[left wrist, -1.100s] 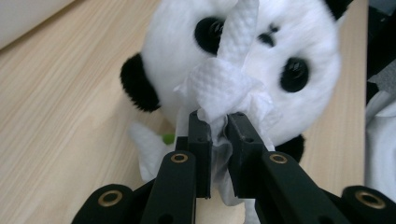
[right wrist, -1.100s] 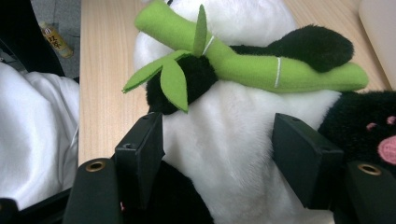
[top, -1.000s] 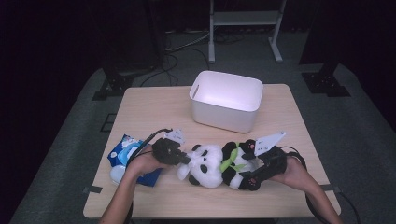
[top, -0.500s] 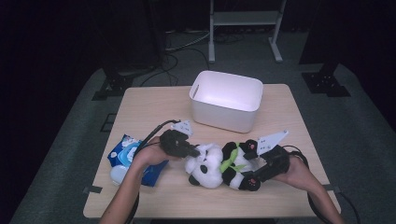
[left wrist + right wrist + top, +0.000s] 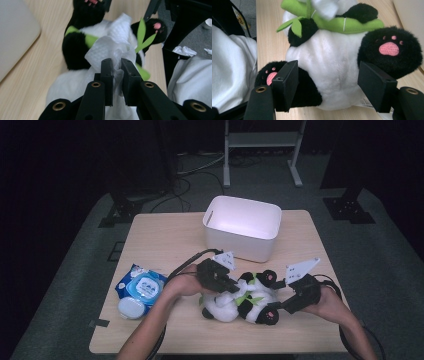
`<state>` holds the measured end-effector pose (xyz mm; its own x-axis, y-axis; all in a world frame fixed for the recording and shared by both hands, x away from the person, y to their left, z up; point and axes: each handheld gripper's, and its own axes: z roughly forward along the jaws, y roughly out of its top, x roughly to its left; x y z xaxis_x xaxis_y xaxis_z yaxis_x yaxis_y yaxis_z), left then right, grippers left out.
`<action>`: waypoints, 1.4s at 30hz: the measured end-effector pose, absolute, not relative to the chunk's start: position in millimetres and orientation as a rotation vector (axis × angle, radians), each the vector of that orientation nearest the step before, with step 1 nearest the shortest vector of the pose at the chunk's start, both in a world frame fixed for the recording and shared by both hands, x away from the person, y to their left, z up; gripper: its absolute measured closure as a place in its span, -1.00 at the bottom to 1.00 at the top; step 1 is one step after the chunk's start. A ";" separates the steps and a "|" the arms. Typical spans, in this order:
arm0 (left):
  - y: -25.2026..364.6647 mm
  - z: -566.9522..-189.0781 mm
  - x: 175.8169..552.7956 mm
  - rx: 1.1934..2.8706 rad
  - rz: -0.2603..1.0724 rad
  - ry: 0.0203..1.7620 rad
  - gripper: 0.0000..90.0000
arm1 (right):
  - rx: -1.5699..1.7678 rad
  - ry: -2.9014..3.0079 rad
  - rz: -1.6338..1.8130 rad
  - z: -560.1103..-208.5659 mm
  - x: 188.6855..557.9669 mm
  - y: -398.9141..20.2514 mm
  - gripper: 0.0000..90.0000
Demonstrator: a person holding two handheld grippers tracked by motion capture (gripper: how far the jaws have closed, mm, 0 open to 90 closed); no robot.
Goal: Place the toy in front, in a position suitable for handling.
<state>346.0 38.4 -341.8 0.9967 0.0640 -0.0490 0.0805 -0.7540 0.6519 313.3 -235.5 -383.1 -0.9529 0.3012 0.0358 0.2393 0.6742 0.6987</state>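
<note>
Panda plush lies on its back near the front edge of the table, a bit right of centre, just in front of the white bin. I've got a claw in each hand. Left gripper is pinched narrow on a white wet wipe, and that wipe sits on the panda's belly by the green bamboo leaves. Right gripper has its jaws wide, one on each side of the panda's lower body betw. the two pink-padded feet. Those jaws have just been opening a little w/ the plush between them. Can't tell if the pads actually press the fur, looks more like a loose brace than a grip.

Risks as I judge them:
- Plush isn't pinned, so a hard wipe stroke could drag or roll the whole toy toward the front edge.
- Wipe is bunched in the jaws w/ only a small bite, so it may slip out or tear if it snags on the leaves.
- Blue wipes pack and its loose lid sit near the front left corner, close to my left forearm, so a backswing could knock them off.
</note>
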 end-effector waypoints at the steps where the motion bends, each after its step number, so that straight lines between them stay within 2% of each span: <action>1: 35.4 -340.0 345.3 2.431 -0.029 0.085 0.79 | 0.452 2.798 1.147 -383.0 313.4 -235.9 -0.31; 8: 9.8 -333.8 337.5 2.443 -0.042 0.004 0.79 | 0.466 2.811 1.102 -384.8 314.3 -240.6 -0.33; 23: -50.2 -356.7 337.5 2.529 -0.101 -0.075 0.79 | 0.492 2.825 1.120 -382.9 315.0 -256.5 -0.35; 29: -51.2 -361.4 335.7 2.548 -0.088 -0.076 0.79 | 0.483 2.826 1.119 -382.0 313.7 -257.8 -0.35; 42: -36.2 -366.0 327.2 2.546 -0.081 -0.072 0.32 | 0.476 2.840 1.101 -384.5 313.6 -252.6 -0.36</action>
